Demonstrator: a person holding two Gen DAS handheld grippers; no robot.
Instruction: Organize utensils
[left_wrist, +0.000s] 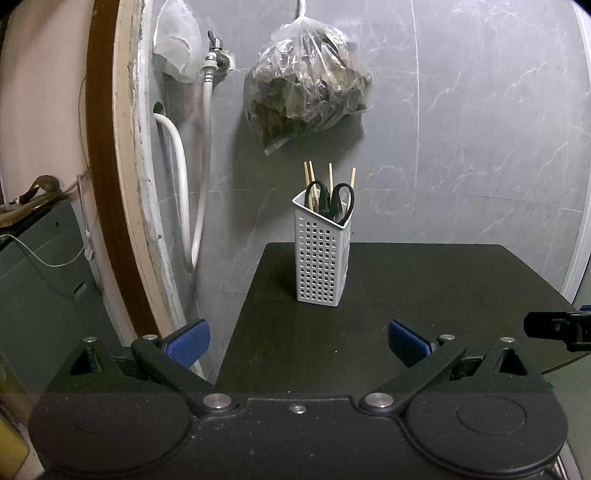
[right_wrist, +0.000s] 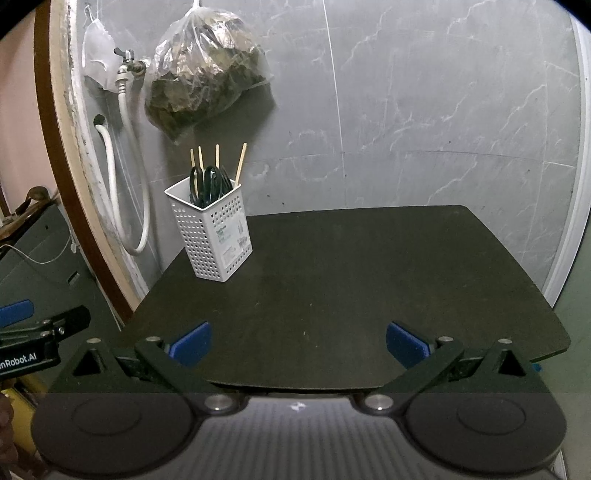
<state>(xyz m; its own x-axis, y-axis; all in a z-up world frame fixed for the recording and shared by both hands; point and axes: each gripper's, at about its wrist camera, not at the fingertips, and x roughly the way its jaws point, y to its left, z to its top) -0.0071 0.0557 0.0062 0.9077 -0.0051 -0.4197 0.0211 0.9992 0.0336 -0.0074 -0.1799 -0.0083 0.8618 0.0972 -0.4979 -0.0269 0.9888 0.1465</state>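
Two low views, shared table (left_wrist: 424, 280)

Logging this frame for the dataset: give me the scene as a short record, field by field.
surface: dark table
holder: white perforated utensil holder, upright near the table's back left
holder contents: black-handled scissors and four wooden chopsticks, ends pointing up
loose utensils on table: none visible
left gripper: open, holding nothing, at the table's near edge
right gripper: open, holding nothing, at the table's near edge
background: plastic bag hanging on grey wall, tap with white hose
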